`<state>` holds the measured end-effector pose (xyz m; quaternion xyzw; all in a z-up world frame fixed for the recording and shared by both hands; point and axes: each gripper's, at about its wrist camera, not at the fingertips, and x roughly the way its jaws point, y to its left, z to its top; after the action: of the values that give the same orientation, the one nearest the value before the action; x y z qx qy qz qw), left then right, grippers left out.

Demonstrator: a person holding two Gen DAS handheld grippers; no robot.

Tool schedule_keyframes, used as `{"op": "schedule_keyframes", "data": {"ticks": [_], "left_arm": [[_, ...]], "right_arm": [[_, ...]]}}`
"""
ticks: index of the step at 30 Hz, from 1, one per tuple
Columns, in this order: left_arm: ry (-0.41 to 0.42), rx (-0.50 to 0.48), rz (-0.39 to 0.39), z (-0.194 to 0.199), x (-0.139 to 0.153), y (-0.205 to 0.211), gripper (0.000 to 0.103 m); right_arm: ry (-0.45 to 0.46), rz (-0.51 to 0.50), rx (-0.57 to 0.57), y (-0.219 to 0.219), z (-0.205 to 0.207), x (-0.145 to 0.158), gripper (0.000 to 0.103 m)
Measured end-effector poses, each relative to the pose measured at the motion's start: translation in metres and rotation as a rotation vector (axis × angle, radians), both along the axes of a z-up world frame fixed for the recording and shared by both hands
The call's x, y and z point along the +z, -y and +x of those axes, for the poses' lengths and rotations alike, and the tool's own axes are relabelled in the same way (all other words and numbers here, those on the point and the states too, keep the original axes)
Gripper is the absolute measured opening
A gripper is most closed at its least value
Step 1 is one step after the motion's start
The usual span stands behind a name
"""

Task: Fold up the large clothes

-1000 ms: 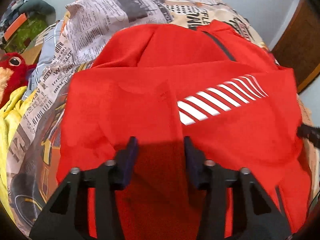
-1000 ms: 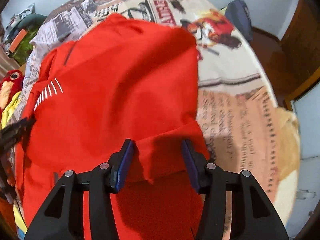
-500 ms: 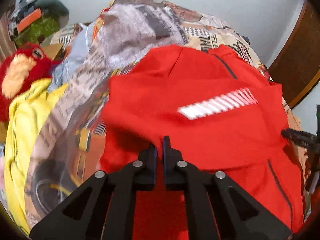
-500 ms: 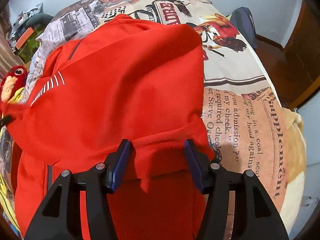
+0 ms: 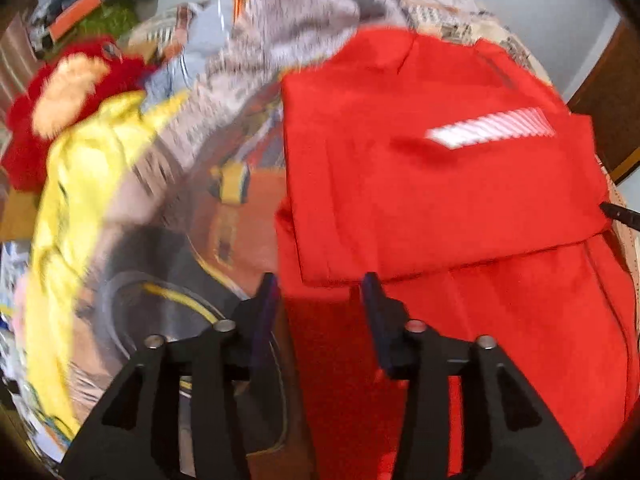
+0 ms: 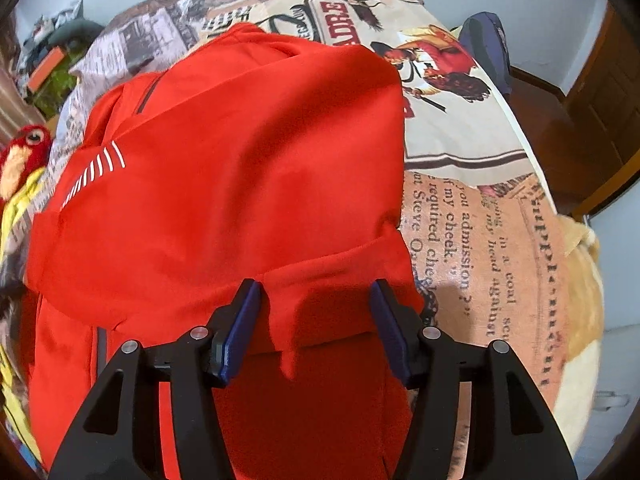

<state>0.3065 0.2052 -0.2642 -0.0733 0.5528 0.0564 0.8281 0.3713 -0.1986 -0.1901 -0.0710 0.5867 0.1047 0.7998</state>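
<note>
A large red jacket point(image 5: 440, 184) with a white striped patch point(image 5: 492, 130) lies partly folded on the bed; it also shows in the right wrist view point(image 6: 240, 184). Its upper part is folded over the lower part, leaving a folded edge across the middle. My left gripper point(image 5: 320, 284) is open and empty at the left corner of that folded edge. My right gripper point(image 6: 316, 292) is open and empty over the folded edge near the jacket's right side. The right gripper's tip point(image 5: 620, 214) shows at the jacket's right edge in the left wrist view.
The bed carries a newspaper-print cover point(image 6: 480, 220). A yellow garment point(image 5: 80, 200) and a red plush toy point(image 5: 60, 96) lie at the left. A dark blue item point(image 6: 488, 48) sits at the bed's far right edge. A wooden door point(image 6: 600, 92) stands at right.
My left gripper shut on the jacket's left side, carried it to the right, then opened and let it go. My right gripper stayed open and nearly still.
</note>
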Motion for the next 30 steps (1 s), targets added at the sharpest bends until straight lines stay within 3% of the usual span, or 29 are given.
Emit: {"op": "schedule_keyframes", "data": {"ticks": [4,9,15,22,30], "left_arm": [[0.074,-0.042,0.016,0.021,0.036,0.005,0.051],[0.159,-0.094,0.029,0.061,0.069,0.020,0.060],[0.225,-0.171,0.025,0.123,0.085,0.047,0.067],[0.224,-0.153,-0.059,0.192,0.072,0.047,0.070],[0.176,-0.087,-0.197,0.260,0.029,0.027,0.070]], "right_arm": [[0.026,-0.037,0.045,-0.007,0.003,0.019,0.054],[0.125,0.018,0.058,-0.013,0.018,0.063,0.054],[0.206,0.062,0.065,-0.028,0.054,0.094,0.054],[0.224,0.083,0.066,-0.051,0.099,0.082,0.055],[0.150,0.155,0.026,-0.064,0.160,0.049,0.055]]}}
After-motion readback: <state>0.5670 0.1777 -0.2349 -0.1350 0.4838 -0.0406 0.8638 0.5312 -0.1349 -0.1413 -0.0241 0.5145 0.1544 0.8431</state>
